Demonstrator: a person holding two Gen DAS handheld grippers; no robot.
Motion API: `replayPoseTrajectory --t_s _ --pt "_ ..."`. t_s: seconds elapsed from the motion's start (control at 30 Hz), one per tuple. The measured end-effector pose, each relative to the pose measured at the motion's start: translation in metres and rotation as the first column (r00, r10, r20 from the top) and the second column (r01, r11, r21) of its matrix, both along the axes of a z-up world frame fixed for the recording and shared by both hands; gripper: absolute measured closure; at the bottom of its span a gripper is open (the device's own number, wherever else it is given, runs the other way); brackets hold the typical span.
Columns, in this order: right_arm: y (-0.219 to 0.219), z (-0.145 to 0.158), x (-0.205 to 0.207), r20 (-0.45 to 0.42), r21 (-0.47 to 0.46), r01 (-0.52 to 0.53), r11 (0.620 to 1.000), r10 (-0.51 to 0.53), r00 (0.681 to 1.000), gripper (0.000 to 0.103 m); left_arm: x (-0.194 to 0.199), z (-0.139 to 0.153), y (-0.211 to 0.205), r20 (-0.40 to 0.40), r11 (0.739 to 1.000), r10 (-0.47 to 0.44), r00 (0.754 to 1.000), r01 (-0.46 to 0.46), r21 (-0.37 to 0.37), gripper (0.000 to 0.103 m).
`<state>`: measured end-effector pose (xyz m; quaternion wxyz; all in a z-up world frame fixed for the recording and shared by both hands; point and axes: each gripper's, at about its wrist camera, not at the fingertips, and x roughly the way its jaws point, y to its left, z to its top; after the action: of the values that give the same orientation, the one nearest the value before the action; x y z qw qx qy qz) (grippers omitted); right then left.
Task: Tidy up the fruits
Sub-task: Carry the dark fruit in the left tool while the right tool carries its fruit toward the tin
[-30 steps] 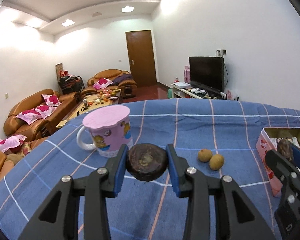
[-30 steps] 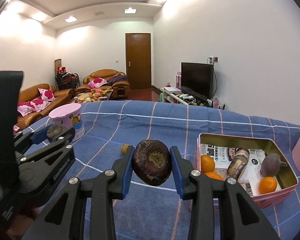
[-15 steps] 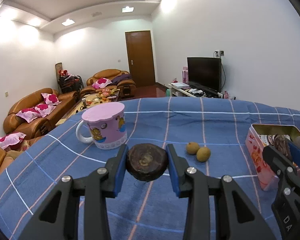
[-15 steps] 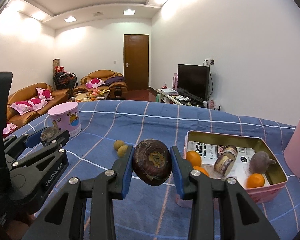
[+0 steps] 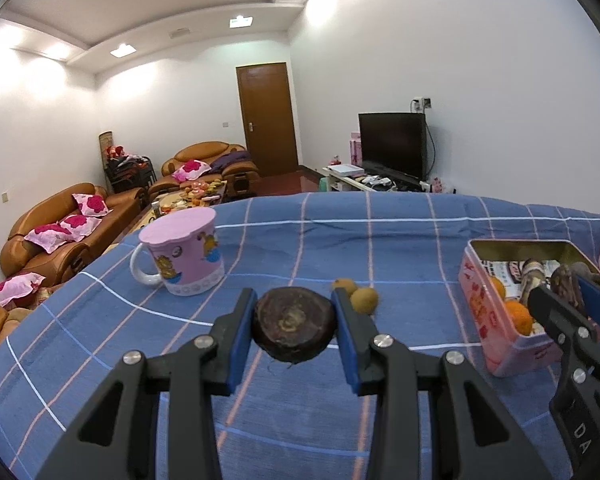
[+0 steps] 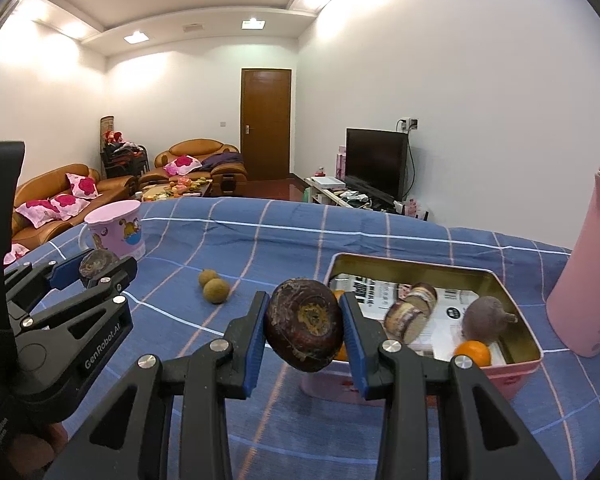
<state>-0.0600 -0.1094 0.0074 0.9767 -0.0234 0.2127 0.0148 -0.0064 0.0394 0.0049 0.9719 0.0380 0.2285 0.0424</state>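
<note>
My left gripper (image 5: 294, 326) is shut on a dark brown water chestnut (image 5: 294, 328), held above the blue checked cloth. My right gripper (image 6: 304, 336) is shut on a second dark water chestnut (image 6: 304, 334), held just left of the pink tin's (image 6: 516, 372) near corner. The tin holds oranges (image 6: 472, 352), a sliced dark fruit (image 6: 410, 312) and another dark round fruit (image 6: 482, 318). Two small tan longans (image 5: 360, 296) lie on the cloth between the grippers and also show in the right wrist view (image 6: 214, 286). The left gripper shows at the left of the right wrist view (image 6: 96, 266).
A pink lidded mug (image 5: 184, 254) stands on the cloth at the left. A tall pink bottle (image 6: 584, 280) stands right of the tin. The table's far edge drops to a living room with sofas and a TV.
Both grippers have drifted left and back with their chestnuts. The tin, longans and mug show further right in both views; the pink bottle has come into view.
</note>
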Motion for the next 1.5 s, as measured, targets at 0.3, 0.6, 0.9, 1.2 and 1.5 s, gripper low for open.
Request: replayPoseTrajectory --t_s 0.3,0.6,0.9,1.2,1.5 --pt "-0.025 0.001 -0.006 0.003 -0.005 0.021 1.0 -0.02 1.0 0.065 -0.005 0.0 -0.025 -0.008 0.999 -0.047 0.999 0.047 0.001 0.063" --pt "-0.058 0.003 -0.012 0.008 -0.006 0.059 0.998 -0.059 0.998 0.065 -0.009 0.002 -0.058 -0.014 0.996 -0.089 0.996 0.089 0.011 0.063" --pt "-0.091 0.003 -0.016 0.008 -0.001 0.094 0.996 -0.094 0.996 0.065 -0.008 0.002 -0.083 -0.024 0.993 -0.116 0.993 0.117 0.007 0.063" --pt "-0.122 0.004 -0.017 0.01 0.006 0.137 0.991 -0.137 0.991 0.065 -0.013 0.003 -0.109 -0.008 0.989 -0.145 0.989 0.145 -0.001 0.063" --pt "-0.136 0.004 -0.024 0.015 0.003 0.152 0.988 -0.152 0.988 0.065 -0.022 0.004 -0.133 0.0 0.983 -0.186 0.983 0.186 0.001 0.063"
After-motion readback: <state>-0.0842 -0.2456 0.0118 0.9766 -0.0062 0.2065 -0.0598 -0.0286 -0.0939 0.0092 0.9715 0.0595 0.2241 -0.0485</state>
